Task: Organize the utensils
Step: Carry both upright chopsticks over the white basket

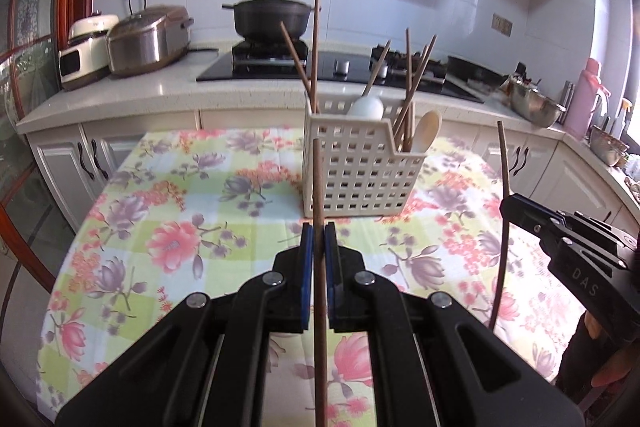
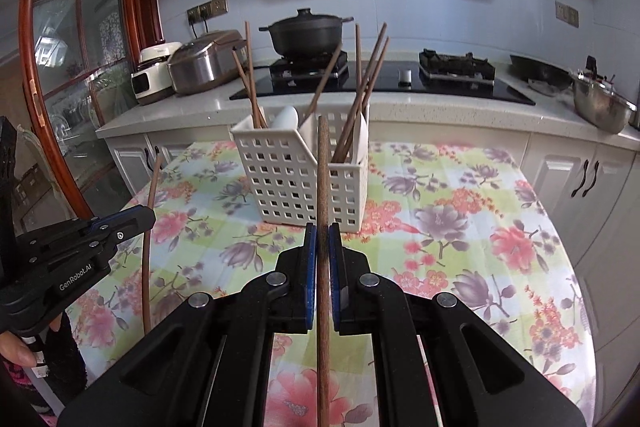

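A white perforated utensil basket [image 1: 360, 171] stands on the floral table and holds several brown chopsticks, a white spoon [image 1: 366, 107] and a wooden spoon [image 1: 426, 131]. It also shows in the right wrist view [image 2: 298, 179]. My left gripper [image 1: 319, 241] is shut on an upright brown chopstick [image 1: 319, 187], just in front of the basket. My right gripper [image 2: 322, 241] is shut on another upright brown chopstick [image 2: 323, 167], also in front of the basket. Each gripper shows in the other's view, the right gripper [image 1: 510, 205] at the right and the left gripper [image 2: 150, 215] at the left.
The table has a floral cloth [image 1: 180, 219]. Behind it runs a counter with a rice cooker [image 1: 150, 41], a black pot [image 1: 272, 15] on the stove, steel bowls [image 1: 536, 105] and a pink flask [image 1: 588, 99]. White cabinets stand below the counter.
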Motion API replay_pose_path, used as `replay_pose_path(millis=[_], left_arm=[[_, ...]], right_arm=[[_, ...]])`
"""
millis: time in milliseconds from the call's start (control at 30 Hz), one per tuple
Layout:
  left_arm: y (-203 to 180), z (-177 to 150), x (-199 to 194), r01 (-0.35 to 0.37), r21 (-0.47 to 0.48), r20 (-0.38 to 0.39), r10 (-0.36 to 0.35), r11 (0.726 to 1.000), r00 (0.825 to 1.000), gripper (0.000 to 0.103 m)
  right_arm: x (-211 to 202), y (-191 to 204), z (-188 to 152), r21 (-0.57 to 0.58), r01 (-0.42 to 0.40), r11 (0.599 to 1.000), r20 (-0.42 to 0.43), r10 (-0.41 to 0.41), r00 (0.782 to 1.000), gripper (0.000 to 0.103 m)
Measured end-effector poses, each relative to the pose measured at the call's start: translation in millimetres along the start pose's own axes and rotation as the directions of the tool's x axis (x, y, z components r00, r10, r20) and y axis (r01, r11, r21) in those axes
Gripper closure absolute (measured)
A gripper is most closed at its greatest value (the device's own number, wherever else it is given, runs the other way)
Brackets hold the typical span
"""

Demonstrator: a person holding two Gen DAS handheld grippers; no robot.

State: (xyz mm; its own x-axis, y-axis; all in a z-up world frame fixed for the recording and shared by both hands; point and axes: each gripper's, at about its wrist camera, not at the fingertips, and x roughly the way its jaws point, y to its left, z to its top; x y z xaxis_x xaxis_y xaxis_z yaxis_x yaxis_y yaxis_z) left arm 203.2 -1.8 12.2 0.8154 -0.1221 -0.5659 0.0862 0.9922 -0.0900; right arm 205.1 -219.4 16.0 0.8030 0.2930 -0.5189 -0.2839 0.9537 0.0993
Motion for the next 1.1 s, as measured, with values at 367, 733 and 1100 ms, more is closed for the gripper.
replay_pose_path(millis=[367,733,1100], left_arm=[[-14,-2,-41,-0.002,0.033,0.077,0.0,0.999,0.997,0.097],[-21,6,-58,-0.027,0.061,0.136,0.018,0.998,0.99,0.097],[-26,18,-55,-0.044,0.082,0.169,0.03,0.996,0.985,0.097]], right_arm=[[-36,7,-2,-0.019,-0.004,1.0,0.055,0.005,0.998,0.097],[-51,11,4,-0.029,-0.006,1.0,0.093,0.009,0.996,0.097],[-54,13,10,-0.03,-0.004,1.0,0.108,0.008,0.994,0.097]])
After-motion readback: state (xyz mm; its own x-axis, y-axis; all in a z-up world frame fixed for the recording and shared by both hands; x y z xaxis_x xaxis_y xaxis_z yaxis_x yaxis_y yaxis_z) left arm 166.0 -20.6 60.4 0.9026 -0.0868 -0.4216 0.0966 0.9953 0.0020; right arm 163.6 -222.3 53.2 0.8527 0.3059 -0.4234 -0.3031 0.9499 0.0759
